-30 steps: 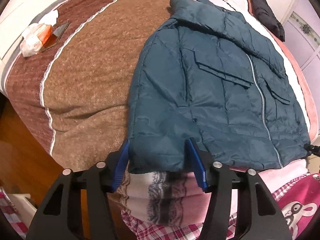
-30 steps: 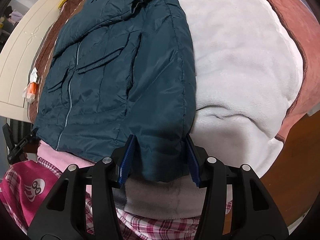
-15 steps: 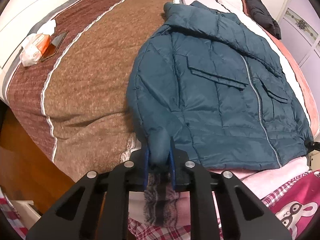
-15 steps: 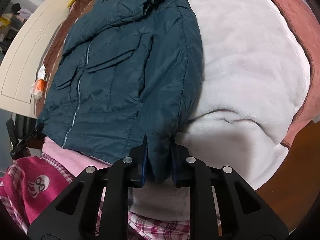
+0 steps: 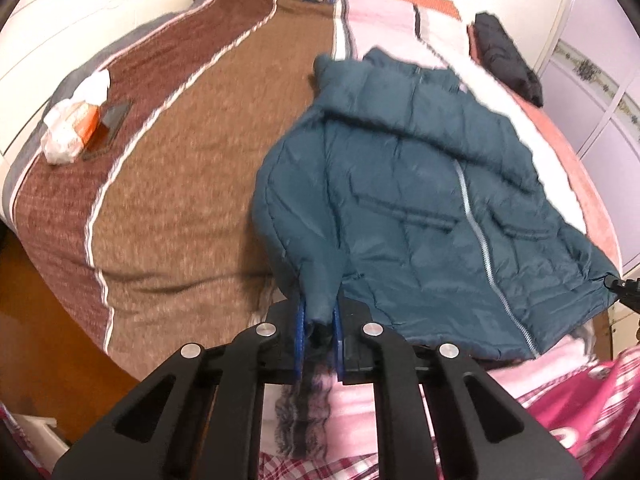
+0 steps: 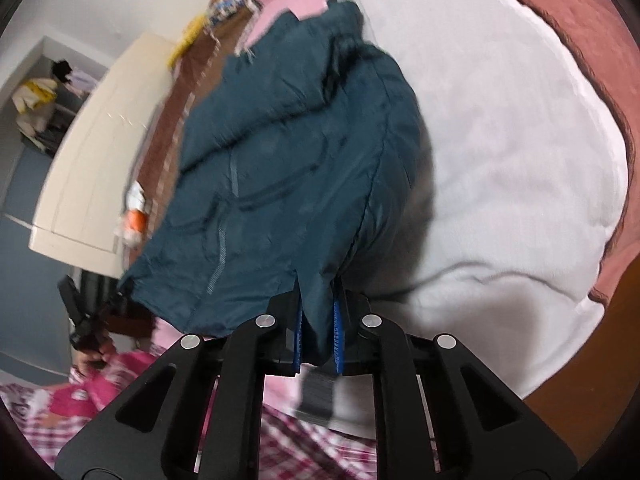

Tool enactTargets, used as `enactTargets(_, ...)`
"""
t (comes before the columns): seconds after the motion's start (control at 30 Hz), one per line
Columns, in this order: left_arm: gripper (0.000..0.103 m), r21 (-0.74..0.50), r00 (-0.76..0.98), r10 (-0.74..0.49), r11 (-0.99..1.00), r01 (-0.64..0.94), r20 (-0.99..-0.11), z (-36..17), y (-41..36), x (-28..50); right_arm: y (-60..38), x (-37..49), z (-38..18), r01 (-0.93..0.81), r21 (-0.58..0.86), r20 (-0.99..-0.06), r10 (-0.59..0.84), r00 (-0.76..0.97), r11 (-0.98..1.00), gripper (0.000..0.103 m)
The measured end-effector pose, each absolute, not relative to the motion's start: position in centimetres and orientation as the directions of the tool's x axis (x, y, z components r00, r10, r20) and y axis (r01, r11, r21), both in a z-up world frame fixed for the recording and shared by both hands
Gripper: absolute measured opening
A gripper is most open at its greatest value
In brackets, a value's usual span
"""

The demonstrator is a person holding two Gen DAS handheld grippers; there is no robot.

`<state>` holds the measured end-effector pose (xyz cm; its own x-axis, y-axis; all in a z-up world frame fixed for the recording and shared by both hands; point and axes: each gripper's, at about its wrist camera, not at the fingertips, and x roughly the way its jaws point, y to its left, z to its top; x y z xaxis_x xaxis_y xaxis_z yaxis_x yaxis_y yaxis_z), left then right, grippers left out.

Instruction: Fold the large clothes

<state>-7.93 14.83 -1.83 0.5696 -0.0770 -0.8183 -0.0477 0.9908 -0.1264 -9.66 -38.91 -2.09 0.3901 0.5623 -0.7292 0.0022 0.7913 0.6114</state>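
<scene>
Between the blue fingers (image 5: 303,332) of the left gripper (image 5: 319,334), closing tight, sits a bunched hem corner of the teal puffer jacket (image 5: 420,208). Over on the right gripper (image 6: 318,336), same story: jaws closing, pads pinching the other hem corner. Jacket lies zipped, front up, on the bed (image 5: 180,168), spanning brown blanket and white fleece (image 6: 500,140).

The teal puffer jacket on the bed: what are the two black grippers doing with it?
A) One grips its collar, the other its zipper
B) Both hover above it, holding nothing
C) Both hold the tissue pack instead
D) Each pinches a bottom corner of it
D: the left gripper and the right gripper each have a bottom corner of the teal puffer jacket bunched between their blue pads.
</scene>
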Motion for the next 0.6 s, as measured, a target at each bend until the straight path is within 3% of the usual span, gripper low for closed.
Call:
enactTargets(0.33,0.011,-0.181,0.73,-0.122,0.983,-0.002,-0.673,6.3,15.3,-3.5,-41.0,-4.4,5.1,-0.049,0.717,-0.576,0.631,0.519,0.695,0.012)
enactTargets(0.6,0.011,-0.177,0.808,-0.125,0.984,0.026,-0.576,11.6,14.9,5.3,-42.3,5.8,9.5,-0.034,0.766,-0.508,0.636,0.581,0.642,0.012)
